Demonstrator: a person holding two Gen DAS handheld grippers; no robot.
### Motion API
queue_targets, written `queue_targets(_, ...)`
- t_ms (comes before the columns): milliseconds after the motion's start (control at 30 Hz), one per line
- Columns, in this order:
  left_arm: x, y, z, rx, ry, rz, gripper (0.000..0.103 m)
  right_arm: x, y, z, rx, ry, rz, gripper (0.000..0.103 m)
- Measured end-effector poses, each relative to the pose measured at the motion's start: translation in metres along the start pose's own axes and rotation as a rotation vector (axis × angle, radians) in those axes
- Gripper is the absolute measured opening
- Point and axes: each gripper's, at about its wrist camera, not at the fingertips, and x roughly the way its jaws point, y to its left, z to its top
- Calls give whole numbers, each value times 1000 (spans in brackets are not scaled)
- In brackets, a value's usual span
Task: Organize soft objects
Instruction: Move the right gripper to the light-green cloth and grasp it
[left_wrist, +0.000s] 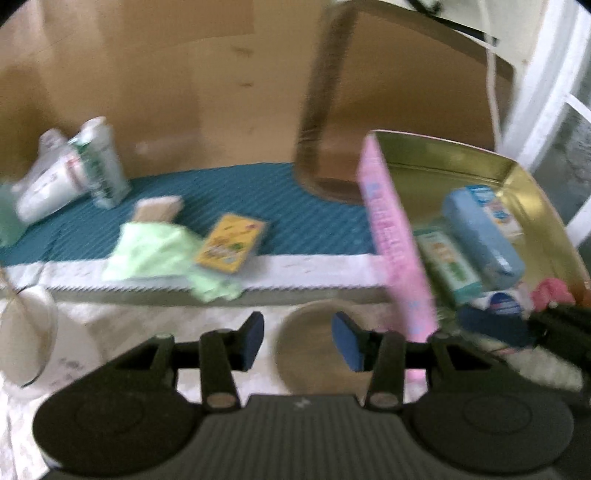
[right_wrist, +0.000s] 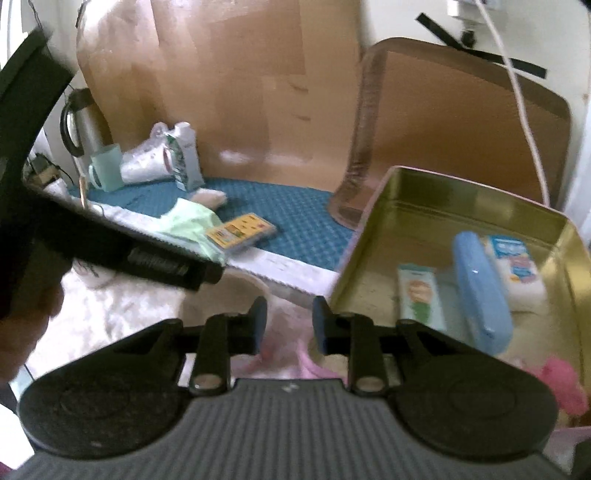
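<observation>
Nearest to you, your left gripper is hanging with its jaws apart and nothing between them, pointing steeply down over the pale cloth in front of the desk. Your right gripper is showing only a narrow gap, with something pale pink blurred between its pads; whether they are pinching it, you cannot tell. The soft things left to sort are lying on the blue mat: a light green cloth draped over the mat's front edge, touching a yellow packet. The gold tin is sitting to the right, already holding a blue case. Probably you are going for the cloth: bring the left gripper in from the front and pinch a raised fold, keeping clear of the packet.
</observation>
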Motion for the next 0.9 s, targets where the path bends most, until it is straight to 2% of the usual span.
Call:
queue_targets(233,-10,59,-29,-41,10,53,44,26,46,23,-14,24,87,29)
queue_targets(467,-22,135,-66,-143,49,85,44,55,116,33,-169,79,183,30)
queue_targets(600,-33,181,-79,-201,57,90,44,82,136,52,-206,90,166,30)
queue_targets(733,-46,219,-90,-222,53,97,44,127,136,82,-166,143,137,31)
queue_targets(800,-47,238,-92,-230,49,112,44,149,137,91,-203,159,99,38)
queue_targets(867,-47,262,-92,-257,49,136,44,173,139,96,-286,183,43,56)
queue_targets(900,-47,275,-92,-279,48,143,44,186,140,96,-329,206,11,57)
